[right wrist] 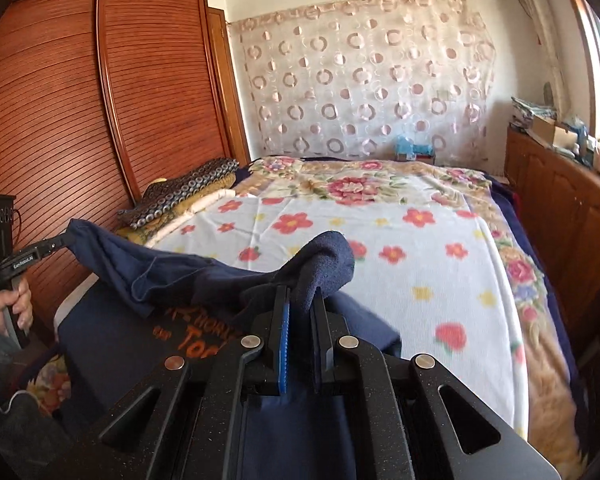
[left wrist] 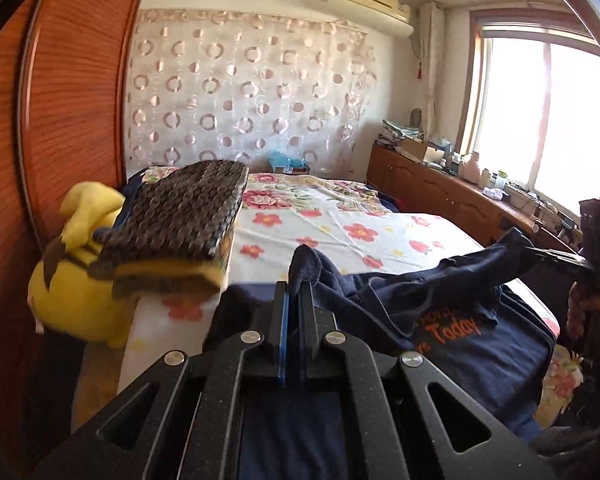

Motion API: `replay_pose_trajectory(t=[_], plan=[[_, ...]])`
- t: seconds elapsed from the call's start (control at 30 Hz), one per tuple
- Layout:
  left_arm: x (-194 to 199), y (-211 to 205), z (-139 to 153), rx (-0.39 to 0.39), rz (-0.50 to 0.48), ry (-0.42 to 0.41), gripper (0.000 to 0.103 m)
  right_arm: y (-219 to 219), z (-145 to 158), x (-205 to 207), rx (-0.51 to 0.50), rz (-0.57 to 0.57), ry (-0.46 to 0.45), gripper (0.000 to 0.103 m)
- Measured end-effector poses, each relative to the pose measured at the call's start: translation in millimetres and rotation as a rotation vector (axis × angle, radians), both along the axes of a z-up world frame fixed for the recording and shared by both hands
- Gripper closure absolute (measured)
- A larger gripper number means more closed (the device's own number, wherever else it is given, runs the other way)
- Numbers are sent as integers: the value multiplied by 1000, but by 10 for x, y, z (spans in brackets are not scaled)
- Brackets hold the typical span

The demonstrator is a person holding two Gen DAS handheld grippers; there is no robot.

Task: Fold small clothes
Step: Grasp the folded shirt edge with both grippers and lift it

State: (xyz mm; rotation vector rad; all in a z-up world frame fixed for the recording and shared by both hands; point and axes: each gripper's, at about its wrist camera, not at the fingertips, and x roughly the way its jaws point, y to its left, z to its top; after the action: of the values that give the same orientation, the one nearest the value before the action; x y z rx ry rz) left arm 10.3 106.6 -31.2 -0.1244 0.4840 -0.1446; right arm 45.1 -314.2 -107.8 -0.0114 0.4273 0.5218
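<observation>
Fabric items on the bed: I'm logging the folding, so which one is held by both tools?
The navy shirt with orange lettering; the patterned folded blanket lies untouched by the wardrobe.

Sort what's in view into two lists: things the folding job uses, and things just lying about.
Job:
navy T-shirt, pinched at two spots
left gripper
right gripper
flowered bedspread under the shirt

Lying about:
yellow plush toy
folded patterned blanket
wardrobe
sideboard clutter

orange print (left wrist: 456, 330) half folded under — unreadable, plush toy (left wrist: 76, 280) partly covered
</observation>
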Motion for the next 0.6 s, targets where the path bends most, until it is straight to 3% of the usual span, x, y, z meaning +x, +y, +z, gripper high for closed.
replay_pose_trajectory(t=[0.37, 0.6], plan=[[-469, 6, -29, 15, 4, 35, 99, -160, 123, -480, -23, 7, 11, 95], [-620, -35, -37, 35, -8, 67, 99, -250, 154, -545, -60, -12, 46, 95]])
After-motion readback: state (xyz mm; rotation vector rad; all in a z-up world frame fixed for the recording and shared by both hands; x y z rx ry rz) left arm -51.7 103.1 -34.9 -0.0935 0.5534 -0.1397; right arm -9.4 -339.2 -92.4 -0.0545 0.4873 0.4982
